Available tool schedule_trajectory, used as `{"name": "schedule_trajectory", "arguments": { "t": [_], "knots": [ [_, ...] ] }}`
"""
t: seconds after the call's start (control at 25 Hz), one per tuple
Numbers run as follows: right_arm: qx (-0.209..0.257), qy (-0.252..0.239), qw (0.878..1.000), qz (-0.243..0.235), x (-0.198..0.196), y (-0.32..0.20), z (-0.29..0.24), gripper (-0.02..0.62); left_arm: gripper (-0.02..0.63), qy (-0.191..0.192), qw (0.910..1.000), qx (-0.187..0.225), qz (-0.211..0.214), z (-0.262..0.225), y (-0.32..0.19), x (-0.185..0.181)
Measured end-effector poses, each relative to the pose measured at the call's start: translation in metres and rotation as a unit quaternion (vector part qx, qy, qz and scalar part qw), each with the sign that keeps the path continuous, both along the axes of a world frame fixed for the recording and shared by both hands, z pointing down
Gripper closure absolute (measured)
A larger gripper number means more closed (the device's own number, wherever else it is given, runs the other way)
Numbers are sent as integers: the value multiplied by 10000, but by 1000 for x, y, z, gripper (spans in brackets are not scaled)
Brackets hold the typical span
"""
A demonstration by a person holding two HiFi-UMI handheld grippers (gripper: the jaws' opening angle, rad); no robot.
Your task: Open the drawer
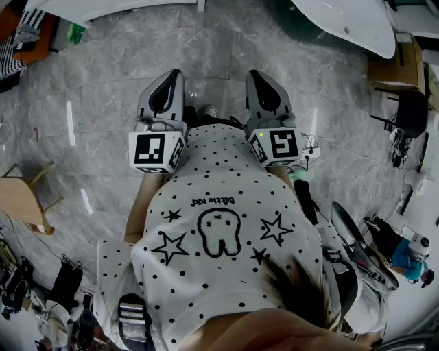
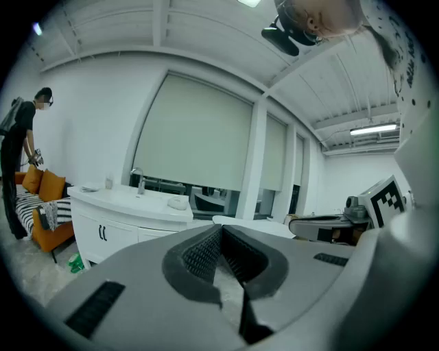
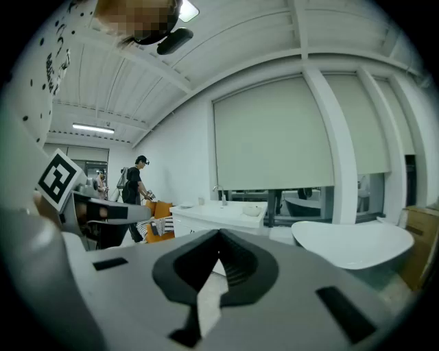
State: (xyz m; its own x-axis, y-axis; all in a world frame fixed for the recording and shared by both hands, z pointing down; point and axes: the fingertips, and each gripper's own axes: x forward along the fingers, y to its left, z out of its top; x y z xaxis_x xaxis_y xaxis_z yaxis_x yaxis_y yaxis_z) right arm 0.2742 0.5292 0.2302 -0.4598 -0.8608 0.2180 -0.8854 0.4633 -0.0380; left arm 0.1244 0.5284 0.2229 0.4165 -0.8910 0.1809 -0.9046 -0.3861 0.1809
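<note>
1. You face a white cabinet (image 2: 89,236) that stands upright on the floor across the room, well apart from you.
2. Its front lies closed and flush, with two short dark handles (image 2: 102,233) side by side near the top.
3. A white counter (image 2: 130,200) with a tap (image 2: 139,182) caps it.
4. In your right gripper view the cabinet (image 3: 191,224) shows small. You cannot tell which panel is the drawer.

cabinet (image 2: 88,236): lower right part hidden behind left gripper (image 2: 221,230) | white tub (image 1: 350,20): cut off at top edge | wooden stool (image 1: 20,199): cut off at left edge
</note>
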Motion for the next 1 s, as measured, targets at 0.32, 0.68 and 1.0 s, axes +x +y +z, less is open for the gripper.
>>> {"name": "schedule_trajectory", "arguments": {
  "t": [0.32,0.68,1.0],
  "knots": [
    [2,34,10000,-20,1,2,4,581,601,31,10000,39,-38,-1,0,1],
    [63,-235,9996,-148,7,4,0,581,601,7,9999,44,-97,-1,1,7],
    [-139,-396,9989,-215,8,-2,10,581,601,2,9995,-3,-327,0,-15,-8]
  ]
}}
